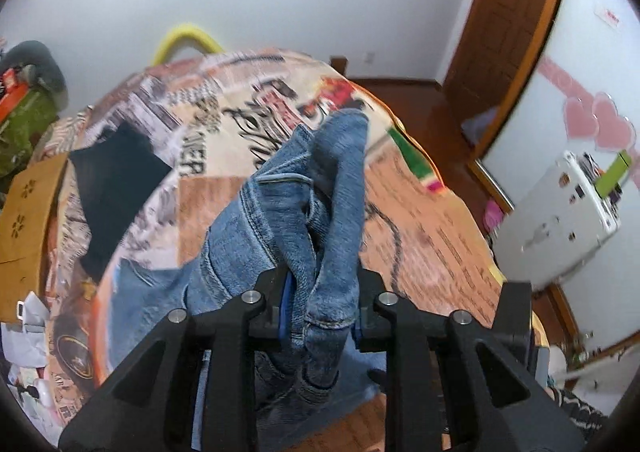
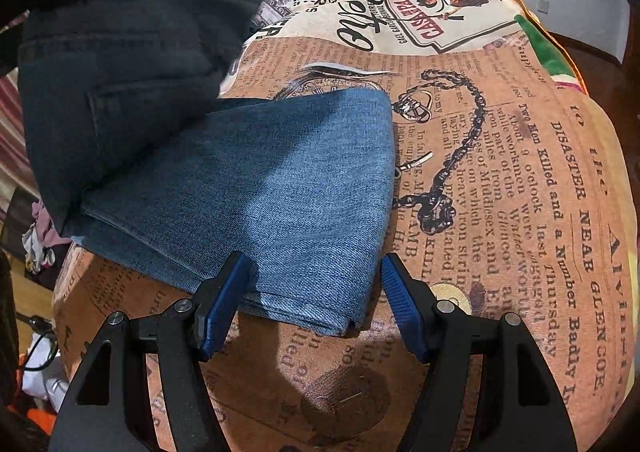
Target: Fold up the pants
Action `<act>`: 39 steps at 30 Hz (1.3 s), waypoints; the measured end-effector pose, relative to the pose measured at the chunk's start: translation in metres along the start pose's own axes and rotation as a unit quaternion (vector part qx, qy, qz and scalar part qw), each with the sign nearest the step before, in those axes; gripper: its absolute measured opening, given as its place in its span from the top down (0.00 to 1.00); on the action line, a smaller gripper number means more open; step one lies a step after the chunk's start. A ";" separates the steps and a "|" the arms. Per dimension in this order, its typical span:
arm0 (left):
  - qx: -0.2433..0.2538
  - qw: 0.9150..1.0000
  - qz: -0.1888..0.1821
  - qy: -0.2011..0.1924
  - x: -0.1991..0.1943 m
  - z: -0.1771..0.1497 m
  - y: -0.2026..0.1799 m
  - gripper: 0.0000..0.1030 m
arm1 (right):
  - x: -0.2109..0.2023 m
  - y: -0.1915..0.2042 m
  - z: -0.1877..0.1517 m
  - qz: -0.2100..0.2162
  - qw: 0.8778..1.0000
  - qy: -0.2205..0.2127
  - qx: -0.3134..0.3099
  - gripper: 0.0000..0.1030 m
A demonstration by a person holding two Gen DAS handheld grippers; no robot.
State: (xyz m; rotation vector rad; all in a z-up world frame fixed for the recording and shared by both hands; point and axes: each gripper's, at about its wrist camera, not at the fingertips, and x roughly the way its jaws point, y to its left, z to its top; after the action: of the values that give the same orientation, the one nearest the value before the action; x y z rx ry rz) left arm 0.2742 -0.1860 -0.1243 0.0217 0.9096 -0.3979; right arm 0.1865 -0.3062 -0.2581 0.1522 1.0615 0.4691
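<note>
One pair of blue jeans lies on the bed with the newspaper-print cover, and the folding is partly done. In the right wrist view the near part of the jeans already rests flat in neat layers. The other part hangs lifted at the far left, so I judge that it must yet be laid over the flat part and smoothed.

The left gripper is clamped on a bunched fold of the denim, which rises between its jaws. The right gripper stands apart, its two blue pads on either side of the near folded corner without pressing it.

I count two grippers, one pair of jeans, and one dark cloth on the far left of the bed.
</note>
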 end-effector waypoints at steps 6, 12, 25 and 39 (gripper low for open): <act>0.025 0.999 -0.015 -0.024 -0.018 0.000 -0.021 0.37 | -0.002 0.002 0.000 -0.006 1.000 -0.002 -0.001 0.37; 0.052 0.996 0.024 -0.072 -0.044 0.002 -0.011 0.14 | -0.003 0.005 0.000 -0.015 1.000 -0.002 -0.005 0.37; -0.004 0.985 0.169 0.025 0.032 0.000 0.144 0.05 | -0.001 0.008 0.004 -0.031 0.999 0.002 -0.013 0.37; -0.012 0.974 0.173 0.148 0.100 -0.075 0.236 0.00 | -0.013 0.011 0.006 -0.054 0.998 0.006 -0.014 0.37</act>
State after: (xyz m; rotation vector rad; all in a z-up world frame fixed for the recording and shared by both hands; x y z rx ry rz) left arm 0.3531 0.0145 -0.2824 0.2190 1.1810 -0.0563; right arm 0.1834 -0.3015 -0.2412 0.0668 1.0689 0.3880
